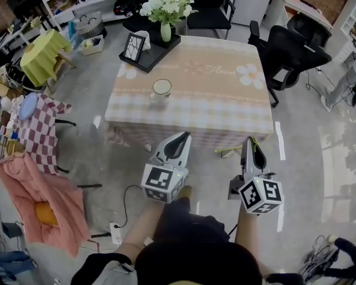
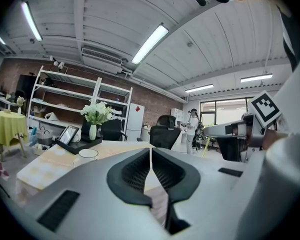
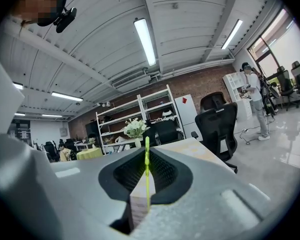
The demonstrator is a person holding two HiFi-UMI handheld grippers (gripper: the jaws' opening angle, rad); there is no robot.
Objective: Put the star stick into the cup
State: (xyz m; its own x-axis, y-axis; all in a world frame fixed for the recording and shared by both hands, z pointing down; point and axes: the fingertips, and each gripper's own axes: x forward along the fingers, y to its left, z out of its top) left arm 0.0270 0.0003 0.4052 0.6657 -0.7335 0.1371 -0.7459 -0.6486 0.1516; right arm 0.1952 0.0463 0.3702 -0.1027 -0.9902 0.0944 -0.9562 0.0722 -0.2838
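Nearing the bench (image 1: 225, 100), my right claw (image 3: 146, 153) pinches the star stick (image 3: 147, 176), bound for the cup (image 1: 161, 89) at eleven o'clock; my left claw (image 2: 150, 151) is closed, empty.

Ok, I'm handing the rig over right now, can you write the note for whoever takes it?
Left gripper: shut, nothing between its jaws, held short of the table's near edge.
Right gripper: shut on the star stick, a thin yellow-green strip upright between the jaws; also short of the table.
Cup: upright on the table, toward its near left part, ahead of the left gripper; no stick in it.
Done: the stick is in the grip.
Left: carry it over the cup, lower it in, let go.
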